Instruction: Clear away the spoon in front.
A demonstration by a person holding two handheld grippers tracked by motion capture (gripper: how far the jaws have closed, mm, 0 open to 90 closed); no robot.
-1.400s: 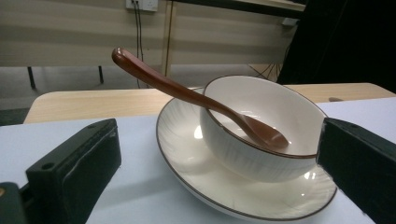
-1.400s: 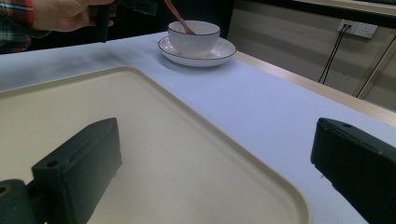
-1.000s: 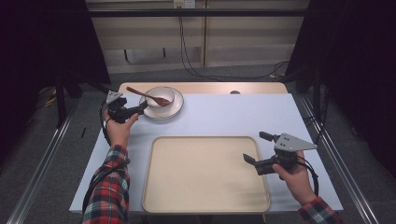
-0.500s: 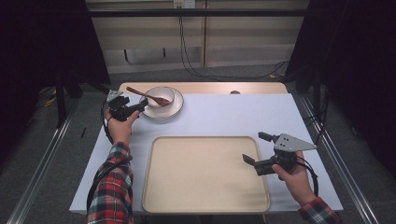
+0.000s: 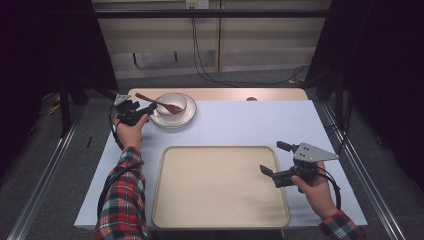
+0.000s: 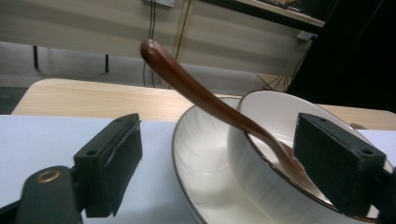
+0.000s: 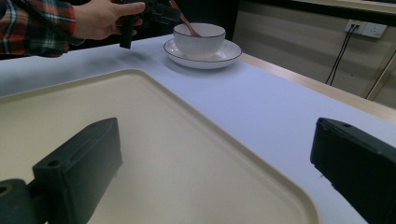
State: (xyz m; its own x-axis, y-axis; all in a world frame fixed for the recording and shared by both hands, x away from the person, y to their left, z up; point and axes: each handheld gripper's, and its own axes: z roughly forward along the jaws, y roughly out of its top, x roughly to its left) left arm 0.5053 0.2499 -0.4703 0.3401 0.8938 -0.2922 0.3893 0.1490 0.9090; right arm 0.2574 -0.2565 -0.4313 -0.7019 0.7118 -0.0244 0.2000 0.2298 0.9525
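Note:
A white bowl point(image 5: 171, 102) stands on a white plate point(image 5: 186, 117) at the table's far left, with a brown wooden spoon point(image 5: 150, 100) leaning out of it to the left. My left gripper point(image 5: 148, 108) is at the plate's left rim. In the left gripper view its jaws have just been closing; the spoon point(image 6: 196, 91) handle and the near side of the bowl point(image 6: 275, 116) lie between them, and the pads touch nothing. My right gripper point(image 5: 271, 157) stands open over the right edge of the beige tray point(image 5: 215, 190), with nothing in it.
The tray lies at the near middle of a pale blue mat point(image 5: 250, 125) that covers the wooden table point(image 5: 225, 94). Cables hang behind the far edge. Metal rails run along the floor on both sides of the table.
My left gripper has crept slightly toward the plate and bowl. The right hand has stayed where it was.

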